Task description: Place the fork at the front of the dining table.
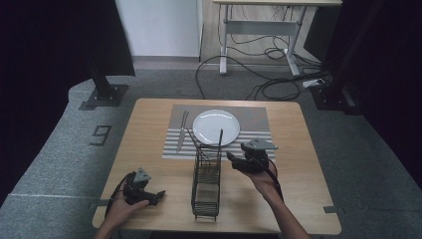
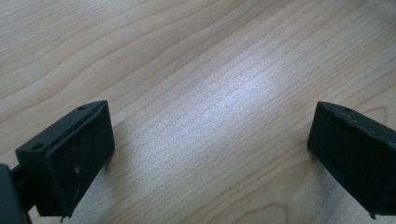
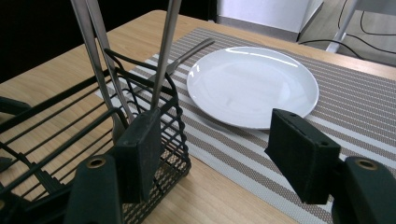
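A black wire cutlery rack point(image 1: 206, 184) stands on the wooden table in front of a striped placemat point(image 1: 254, 117). Steel utensil handles point(image 3: 166, 46) rise from its far end. On the mat lie a white plate point(image 1: 216, 127) and, left of it, a fork and a knife point(image 1: 182, 130). My right gripper point(image 1: 233, 159) is just right of the rack, open. In the right gripper view its gap point(image 3: 217, 140) is empty, with the left jaw against the rack point(image 3: 70, 140) and the plate point(image 3: 252, 84) ahead. My left gripper point(image 1: 157, 196) rests open at the front left, over bare wood point(image 2: 210, 135).
The table's front edge point(image 1: 214, 230) runs close behind both hands. Bare wood lies between the left gripper and the rack, and at the right of the mat. A desk frame with cables point(image 1: 259, 35) stands on the floor beyond the table.
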